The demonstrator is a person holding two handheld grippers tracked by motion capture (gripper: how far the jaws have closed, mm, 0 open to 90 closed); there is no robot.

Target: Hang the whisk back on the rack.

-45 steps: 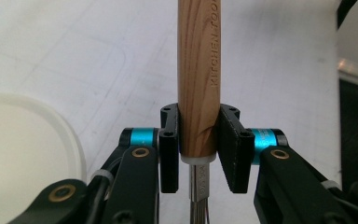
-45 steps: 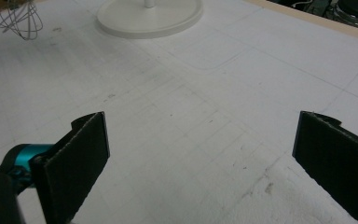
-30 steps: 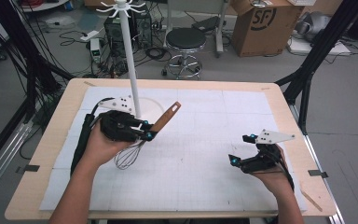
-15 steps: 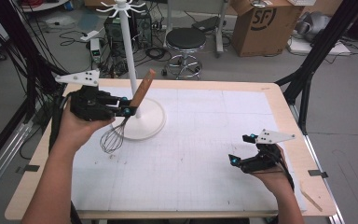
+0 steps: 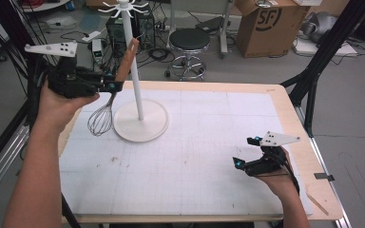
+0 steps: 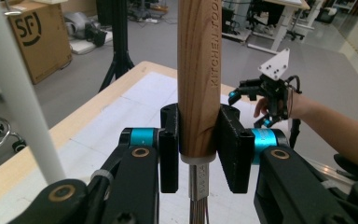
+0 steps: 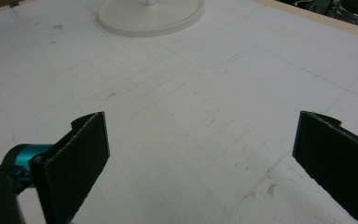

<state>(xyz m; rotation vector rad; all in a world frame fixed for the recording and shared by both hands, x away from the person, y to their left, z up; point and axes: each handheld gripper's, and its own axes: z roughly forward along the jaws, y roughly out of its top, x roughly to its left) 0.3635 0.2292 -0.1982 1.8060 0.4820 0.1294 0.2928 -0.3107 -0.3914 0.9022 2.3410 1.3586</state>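
A whisk [image 5: 101,118] with a wooden handle [image 5: 127,60] hangs wire-end down, held high at the table's far left. My left gripper [image 5: 110,86] is shut on that handle [image 6: 198,84], just above its metal collar, left of the white stand's pole [image 5: 133,66]. The stand has a round base [image 5: 140,123] and hooks at its top [image 5: 121,6]. My right gripper [image 5: 243,154] rests low at the table's near right, and its jaws [image 7: 200,163] stand wide open over the white mat with nothing between them.
A white gridded mat [image 5: 195,156] covers the wooden table [image 5: 285,102]. The stand's base [image 7: 151,16] lies ahead of the right gripper. Behind the table stand a black stool [image 5: 188,42], a cardboard box [image 5: 264,23] and black tripod legs [image 5: 321,57].
My left gripper has lifted the whisk off the table and carried it up and to the left of the stand, turning the handle more upright. The right gripper has stayed put.
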